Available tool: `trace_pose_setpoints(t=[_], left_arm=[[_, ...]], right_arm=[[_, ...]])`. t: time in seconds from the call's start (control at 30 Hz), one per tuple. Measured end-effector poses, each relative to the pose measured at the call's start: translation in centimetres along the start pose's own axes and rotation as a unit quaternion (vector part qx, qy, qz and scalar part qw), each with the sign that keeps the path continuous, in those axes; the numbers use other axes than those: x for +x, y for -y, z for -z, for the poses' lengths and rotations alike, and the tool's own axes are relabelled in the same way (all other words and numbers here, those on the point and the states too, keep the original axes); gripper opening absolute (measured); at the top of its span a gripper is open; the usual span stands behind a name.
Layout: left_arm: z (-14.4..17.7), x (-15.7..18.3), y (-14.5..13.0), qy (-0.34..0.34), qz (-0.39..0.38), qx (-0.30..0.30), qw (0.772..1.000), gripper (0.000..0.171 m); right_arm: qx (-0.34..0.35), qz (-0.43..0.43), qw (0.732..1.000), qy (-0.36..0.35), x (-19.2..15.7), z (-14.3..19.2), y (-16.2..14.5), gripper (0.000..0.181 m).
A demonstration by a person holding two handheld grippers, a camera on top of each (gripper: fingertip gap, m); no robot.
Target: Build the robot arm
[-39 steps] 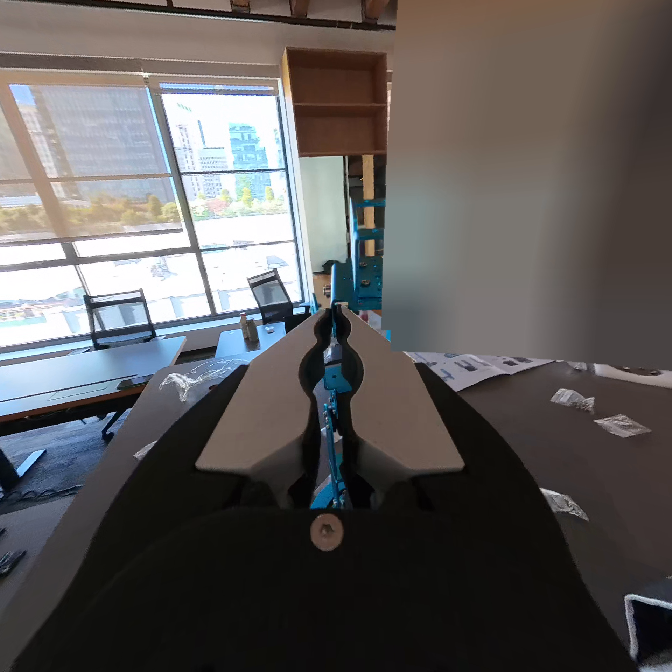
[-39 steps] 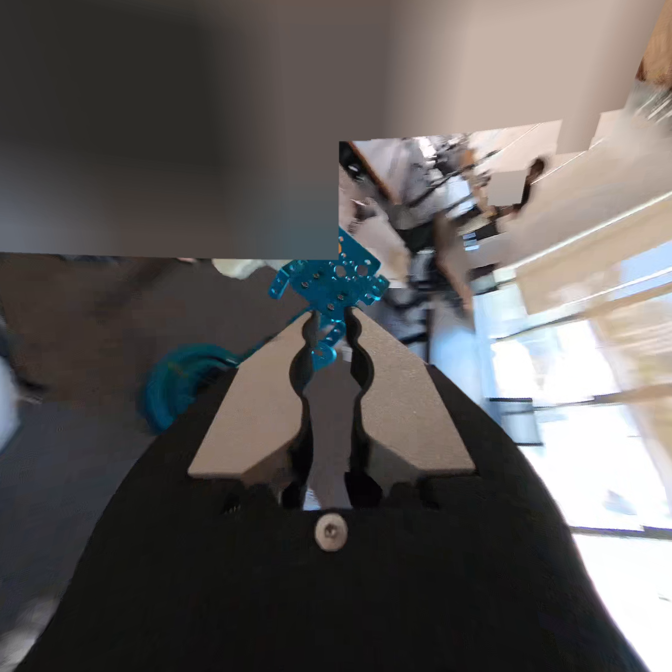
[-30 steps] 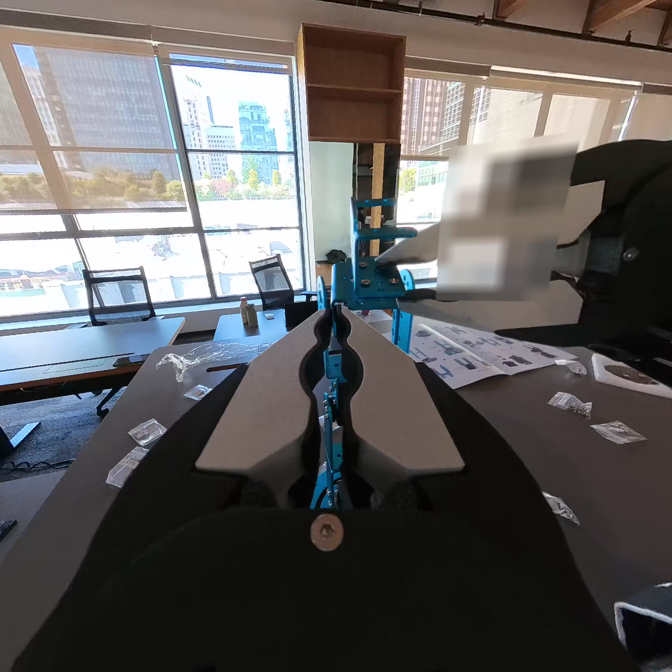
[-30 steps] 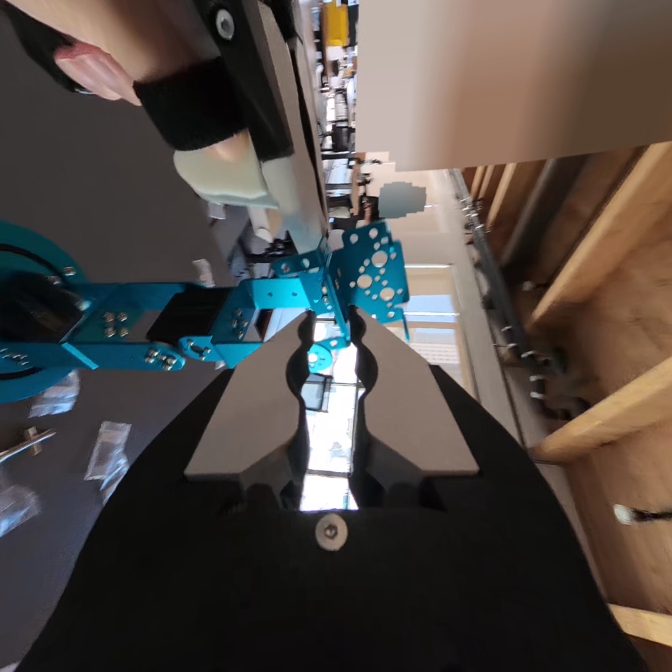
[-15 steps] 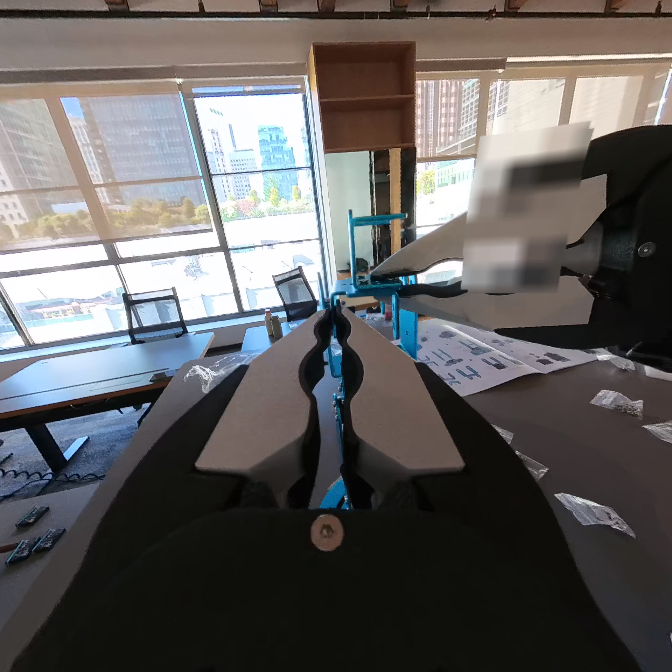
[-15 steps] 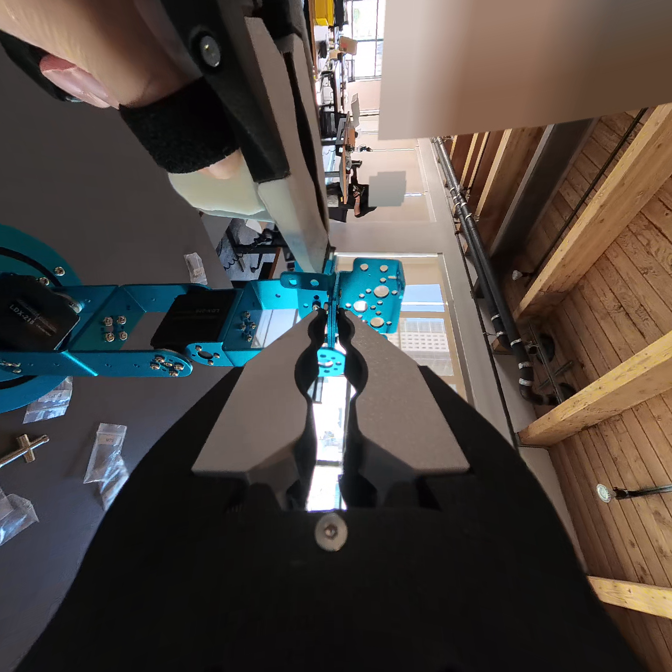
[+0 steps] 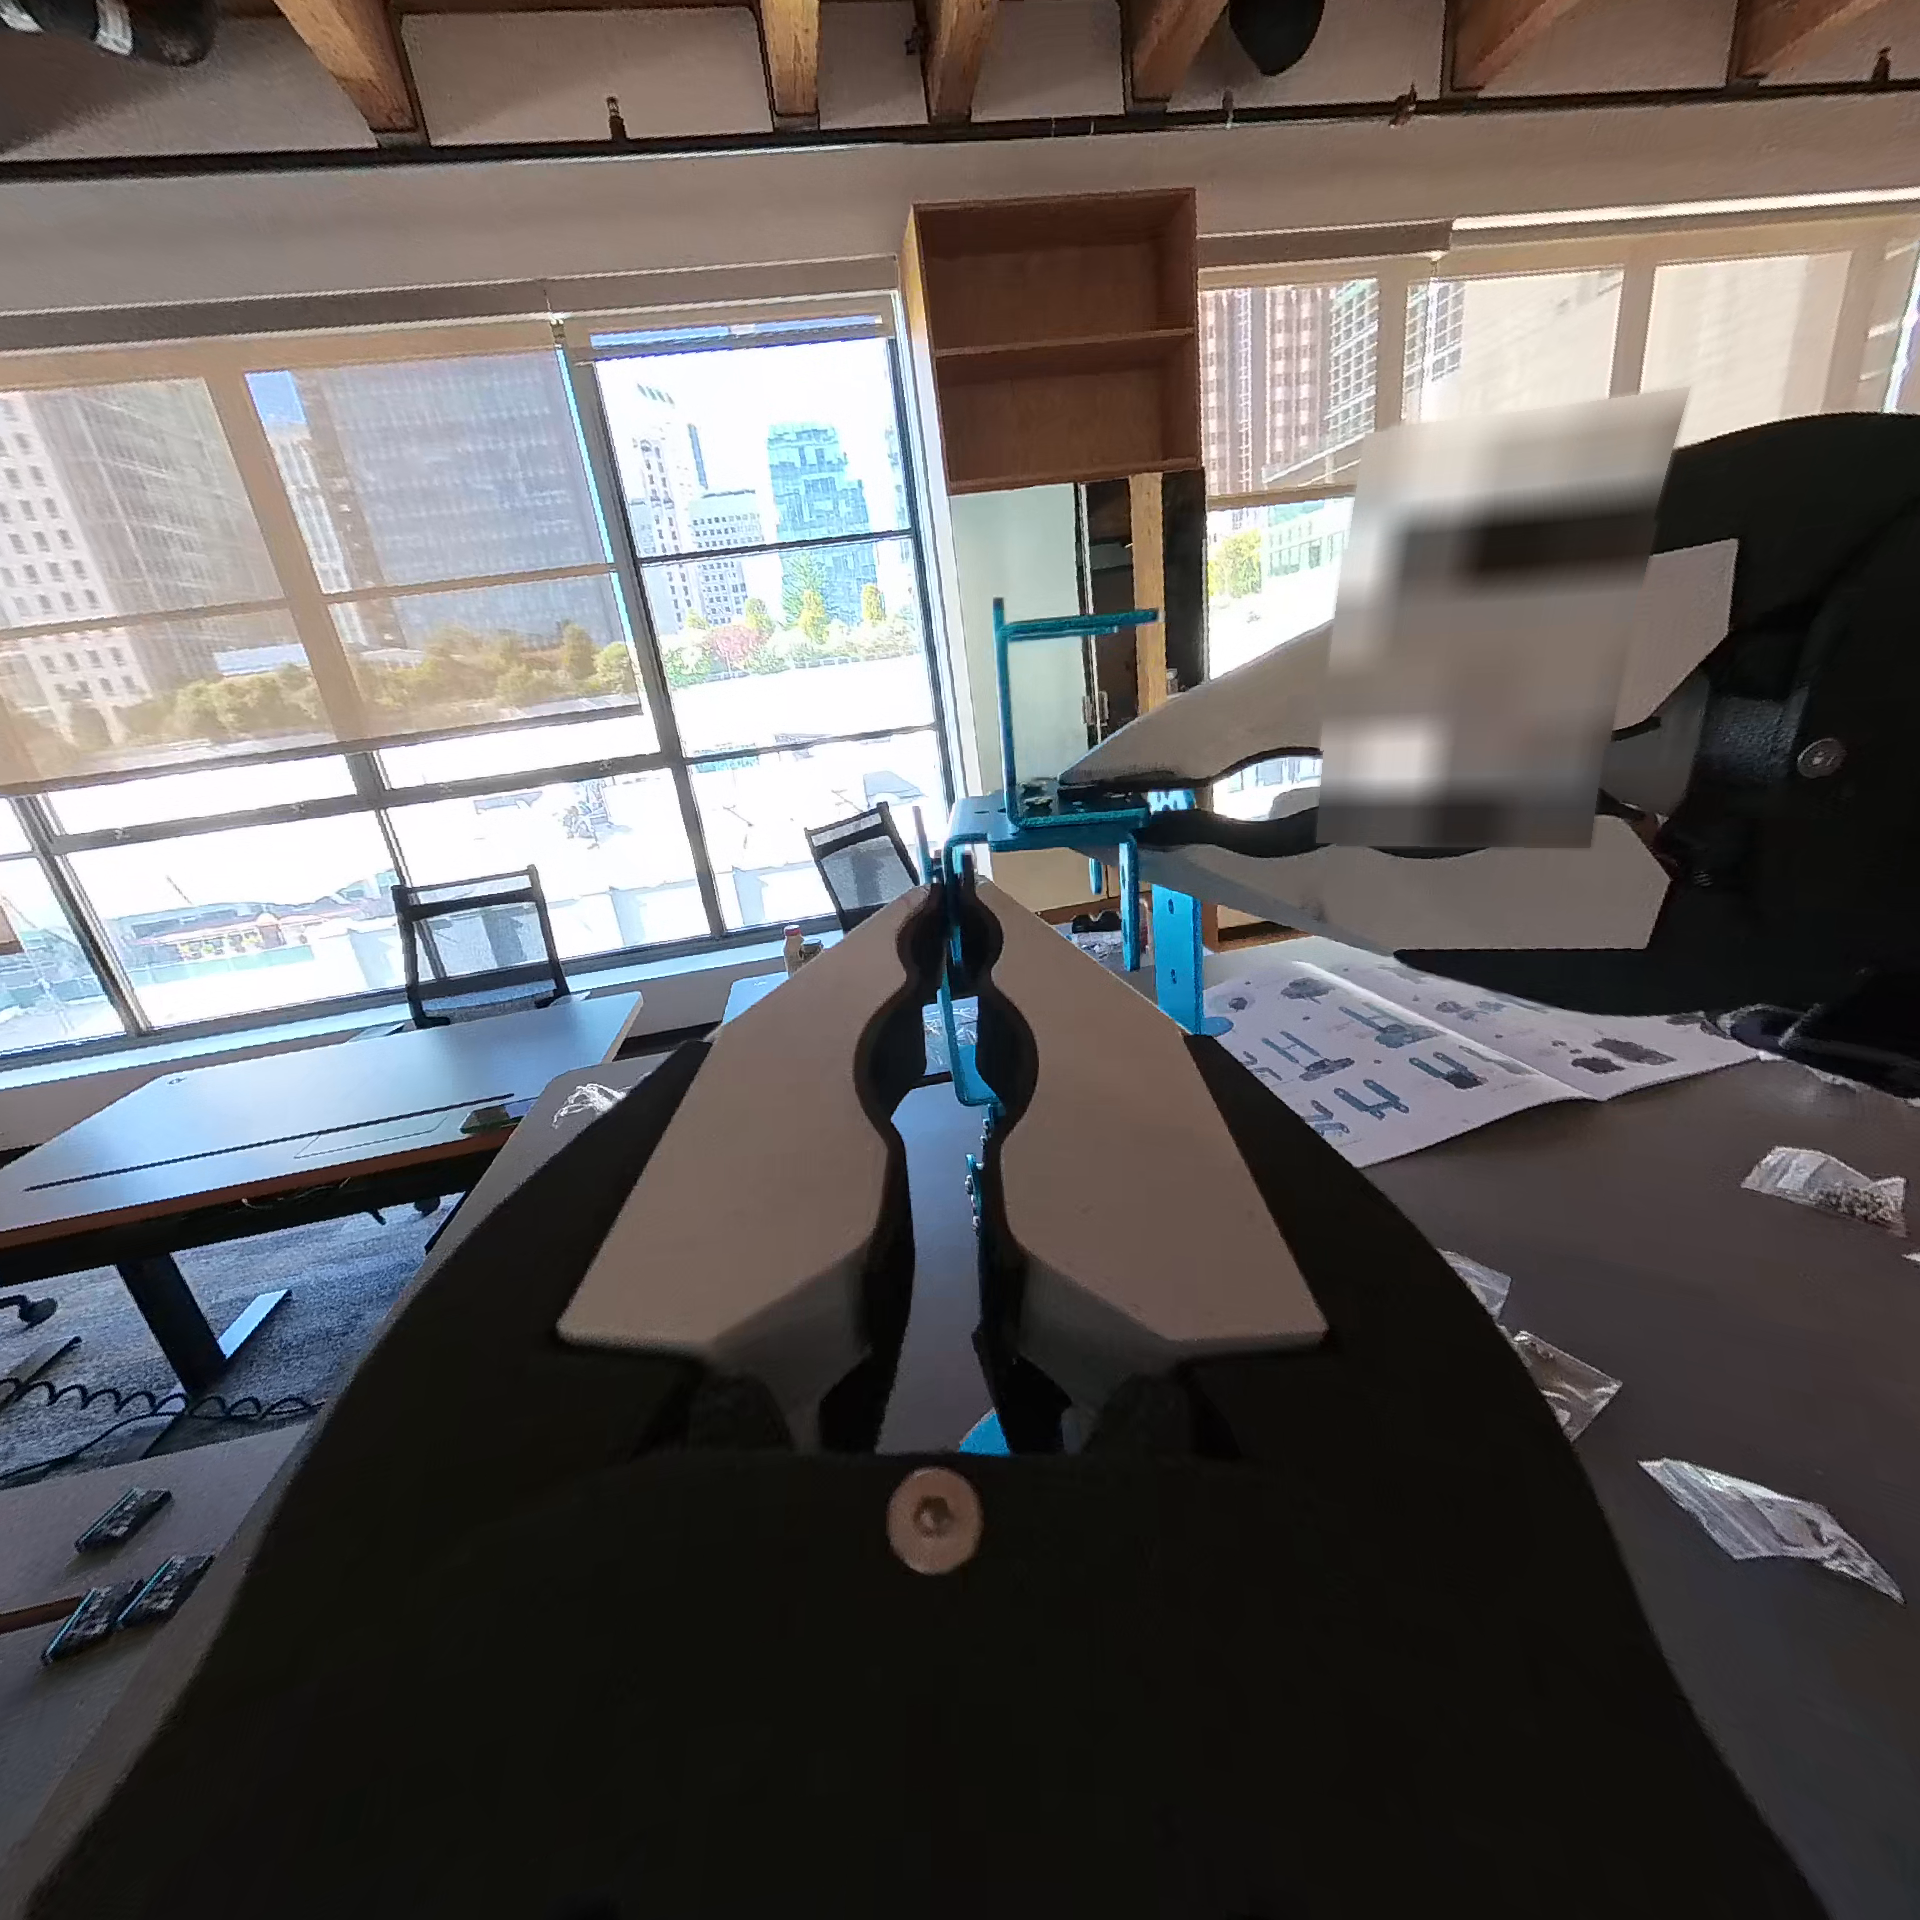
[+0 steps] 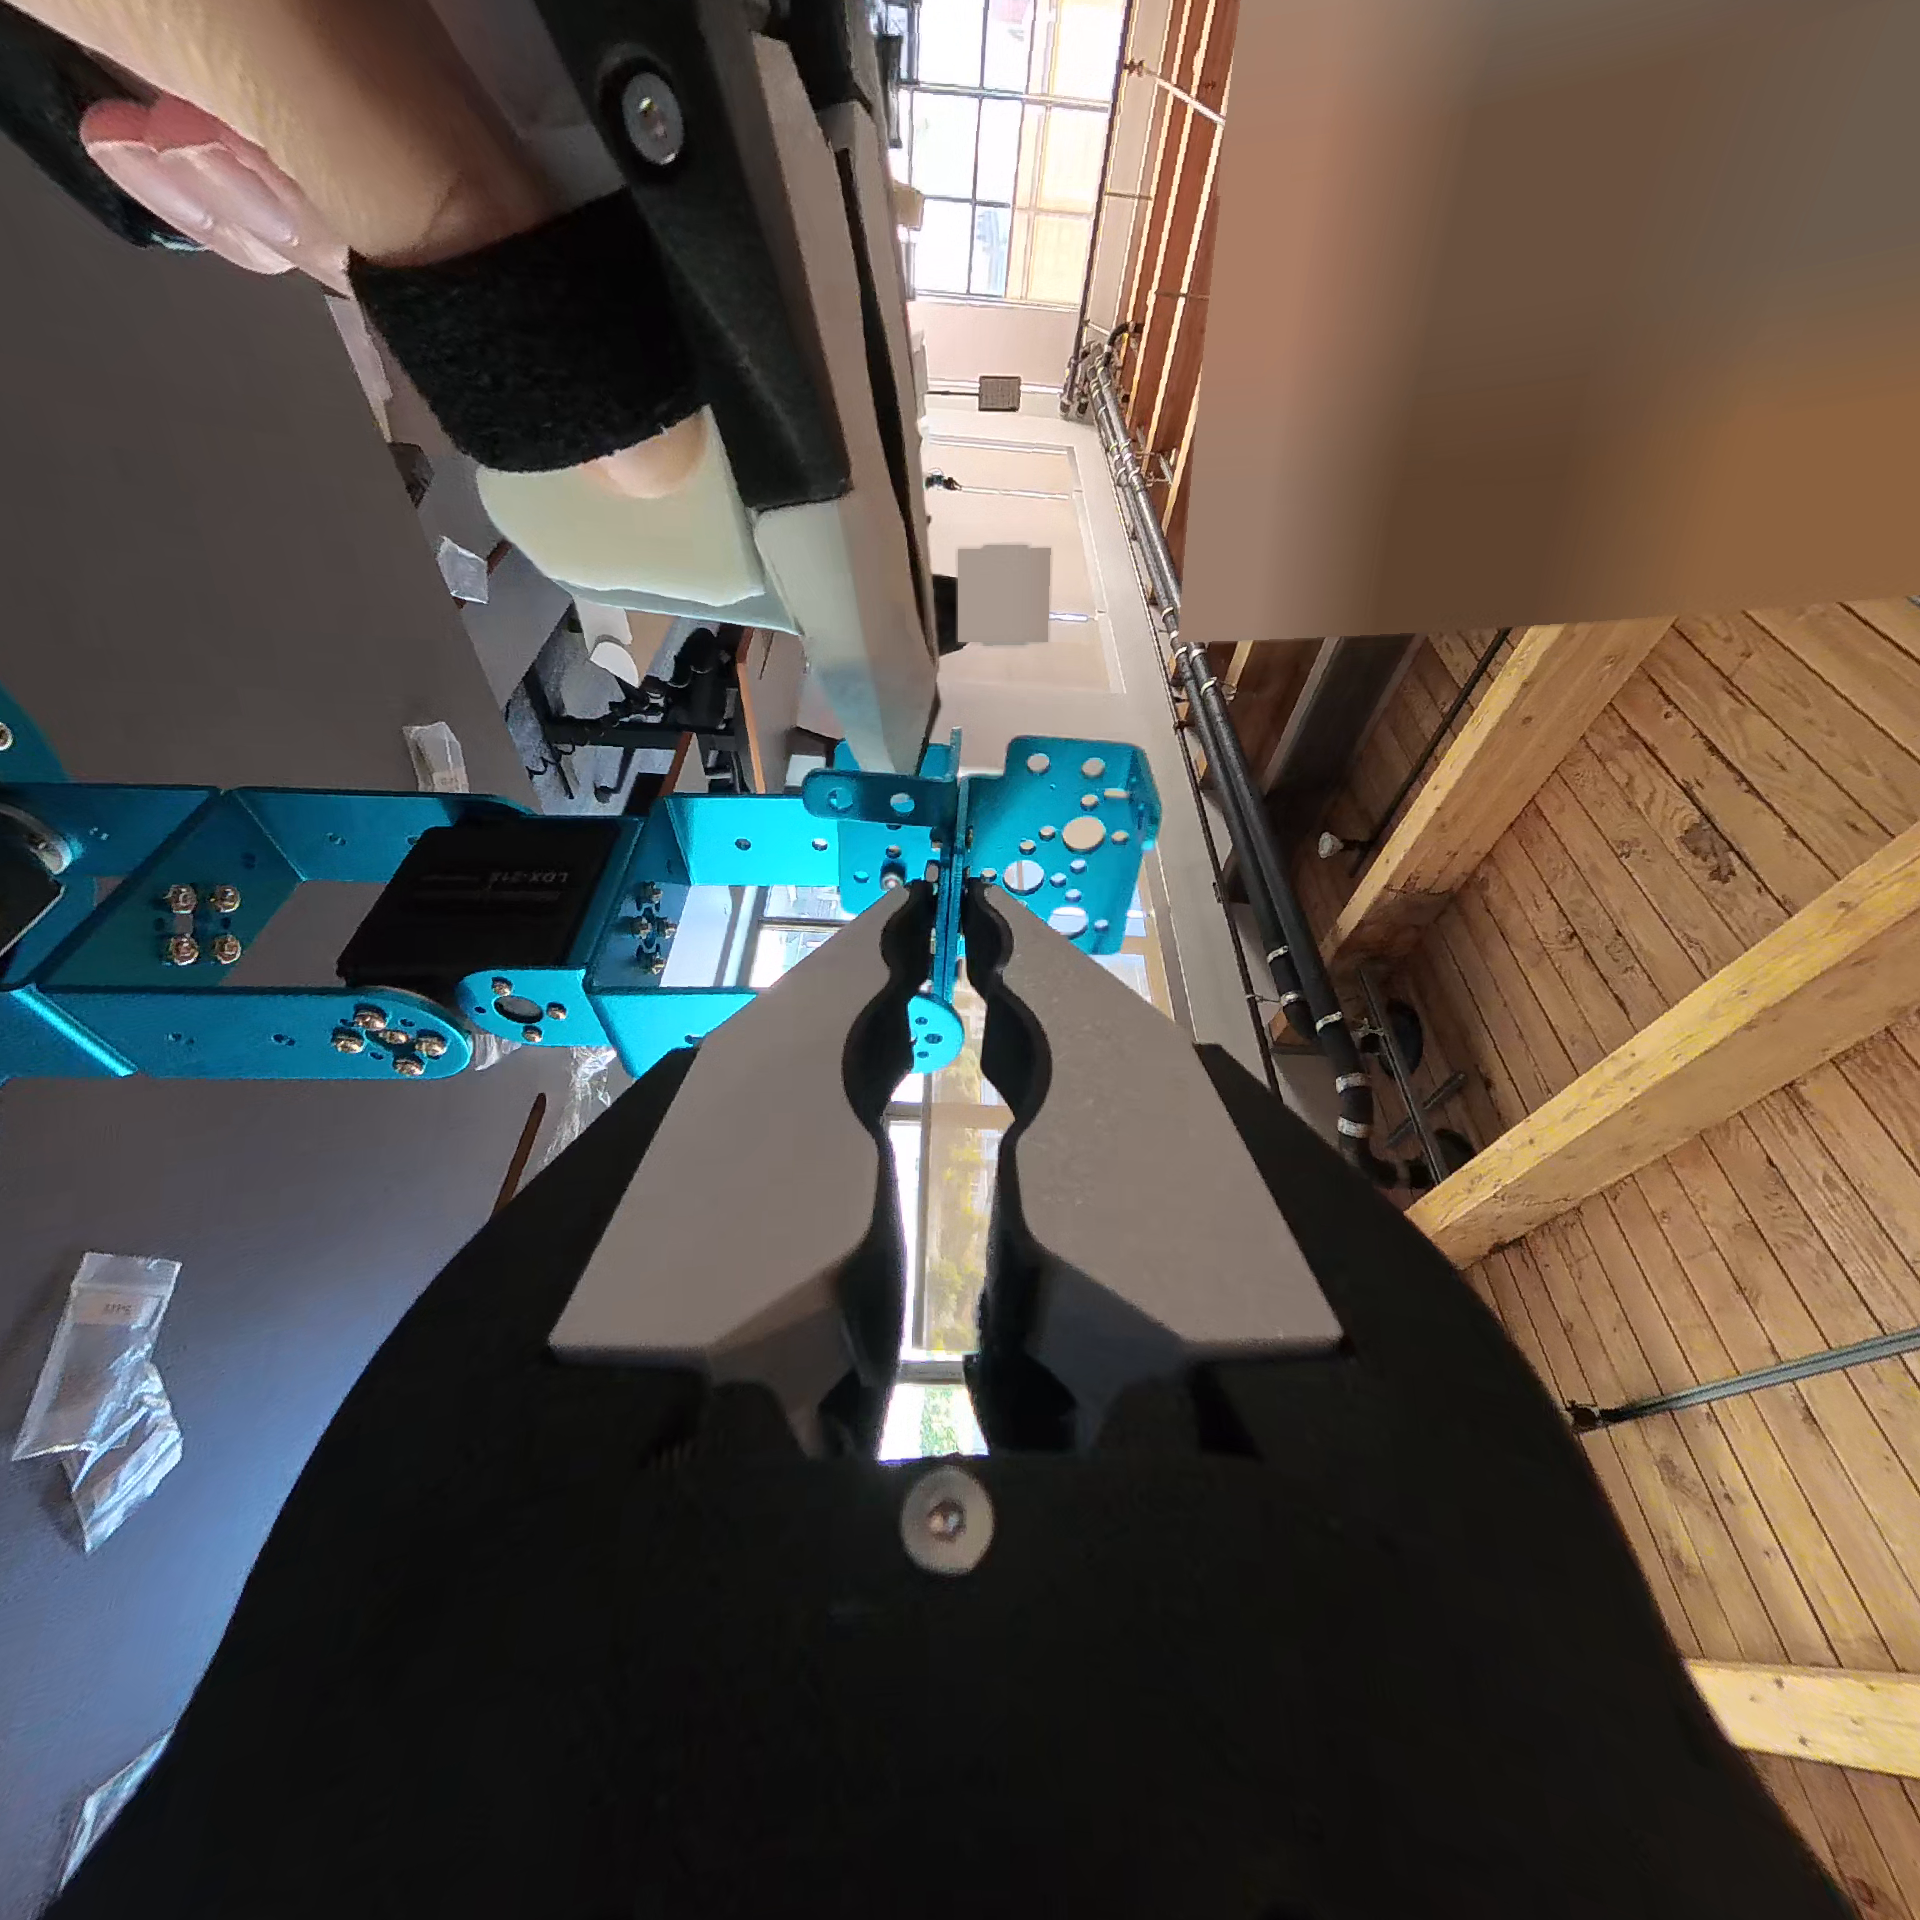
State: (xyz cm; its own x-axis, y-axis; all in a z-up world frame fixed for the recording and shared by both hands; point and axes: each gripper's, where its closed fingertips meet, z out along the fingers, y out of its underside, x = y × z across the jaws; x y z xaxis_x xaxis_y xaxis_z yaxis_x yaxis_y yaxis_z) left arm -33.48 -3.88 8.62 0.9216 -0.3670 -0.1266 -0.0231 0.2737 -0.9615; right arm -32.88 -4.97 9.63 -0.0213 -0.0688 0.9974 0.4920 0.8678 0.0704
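Note:
A blue metal robot-arm assembly (image 8: 727, 831) with a black servo (image 8: 478, 904) stands over the dark table (image 7: 1662, 1299). My left gripper (image 7: 951, 894) is shut on a thin blue bracket edge at the assembly's top. My right gripper (image 8: 943, 896) is shut on the blue plate next to a perforated U-bracket (image 8: 1070, 831). In the left wrist view the right gripper (image 7: 1081, 795) comes in from the right and clamps the flat blue plate (image 7: 1049, 831). In the right wrist view the left gripper (image 8: 894, 748), held by a person's hand (image 8: 260, 135), reaches in from above.
A printed instruction sheet (image 7: 1455, 1039) lies on the table behind the assembly. Several small plastic bags of hardware (image 7: 1766, 1527) are scattered to the right, and more show in the right wrist view (image 8: 104, 1382). Another desk (image 7: 312, 1122) and a chair (image 7: 478, 945) stand by the windows.
My right gripper swung in to the bracket's top, and its slightly parted jaws closed on the blue plate. My left gripper stayed shut on the assembly and tilted up a little.

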Motion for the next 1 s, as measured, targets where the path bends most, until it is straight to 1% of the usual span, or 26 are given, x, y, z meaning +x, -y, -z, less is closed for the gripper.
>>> trace_pose_setpoints(t=[0.3,0.43,0.6,0.7,0.73,0.87,1.0], left_arm=[[0.5,-0.1,0.1,0.005,0.005,0.014,1.0,0.0],[0.4,-0.3,0.0,0.015,-0.005,0.012,1.0,0.0],[0.5,-0.3,-0.1,0.018,-0.022,0.021,0.999,0.0],[0.4,-0.2,-0.3,0.019,-0.032,0.018,0.999,0.017],[0.3,-0.2,-0.4,0.014,-0.031,0.019,0.999,0.018],[-0.2,0.1,-0.7,-0.024,-0.01,0.017,1.0,0.016],[-0.9,0.0,-0.8,-0.035,-0.012,0.021,0.999,0.008]], right_arm=[[0.024,0.017,1.0,-0.004,0.1,-0.1,0.6,0.004],[0.022,0.027,0.999,-0.002,0.1,-0.4,0.5,0.004],[0.023,0.019,1.0,0.005,0.0,-0.4,0.6,0.005],[0.029,0.029,0.999,0.005,0.0,-0.4,0.7,0.005],[0.034,0.025,0.999,0.008,0.0,-0.4,0.7,0.005],[0.056,0.013,0.998,0.025,0.2,-0.5,0.5,0.005],[0.081,-0.026,0.995,0.043,0.3,-0.5,0.4,0.005]])
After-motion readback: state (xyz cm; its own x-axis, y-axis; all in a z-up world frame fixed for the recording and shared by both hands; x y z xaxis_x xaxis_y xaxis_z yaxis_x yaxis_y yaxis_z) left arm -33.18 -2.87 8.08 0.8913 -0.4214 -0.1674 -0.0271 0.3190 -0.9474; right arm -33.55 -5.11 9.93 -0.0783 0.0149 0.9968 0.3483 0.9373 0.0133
